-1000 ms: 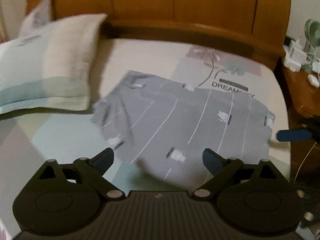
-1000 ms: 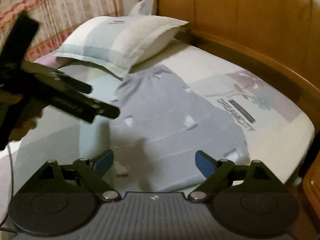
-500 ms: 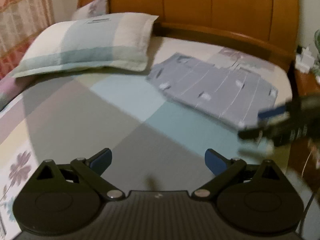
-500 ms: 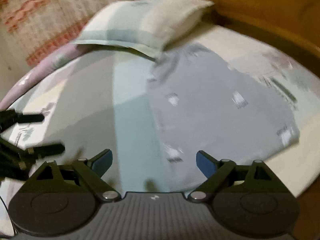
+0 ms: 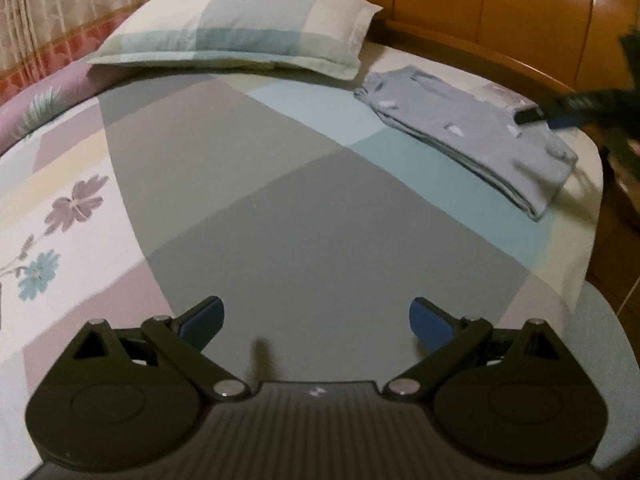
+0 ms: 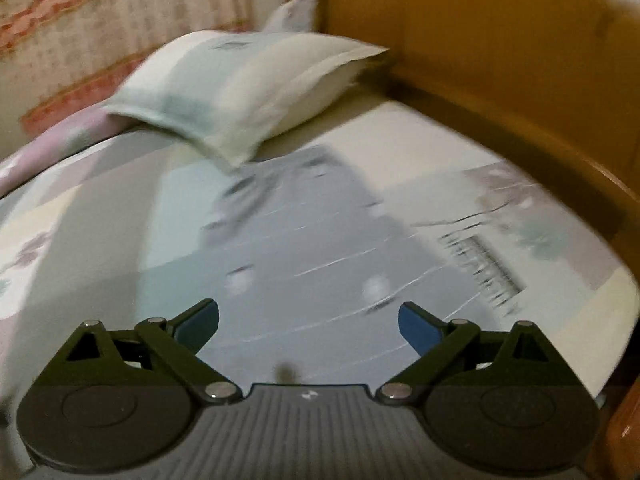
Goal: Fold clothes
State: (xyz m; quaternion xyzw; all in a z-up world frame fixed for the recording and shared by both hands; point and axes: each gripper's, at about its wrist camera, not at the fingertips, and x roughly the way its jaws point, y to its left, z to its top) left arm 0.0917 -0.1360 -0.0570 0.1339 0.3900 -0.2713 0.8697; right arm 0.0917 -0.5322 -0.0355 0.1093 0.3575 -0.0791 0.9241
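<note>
A folded grey garment [image 5: 464, 132] with thin white stripes lies flat near the bed's far right corner, below the pillow. In the right wrist view the same grey garment [image 6: 320, 248] fills the middle, blurred. My left gripper [image 5: 316, 320] is open and empty, low over the grey patch of the sheet, well away from the garment. My right gripper [image 6: 308, 322] is open and empty, hovering just above the garment's near edge. In the left wrist view the right gripper [image 5: 560, 114] shows as a dark blurred bar over the garment's far side.
A patchwork bedsheet [image 5: 280, 200] covers the bed. A checked pillow [image 5: 240, 32] lies at the head, before a wooden headboard [image 5: 500, 4]. Curtains [image 5: 60, 12] hang on the left. The bed's right edge [image 5: 592, 240] drops off beside the garment.
My left gripper has drawn back and swung left, away from the garment, which now looks small and far right. My right gripper has moved in over the garment. Both stayed open.
</note>
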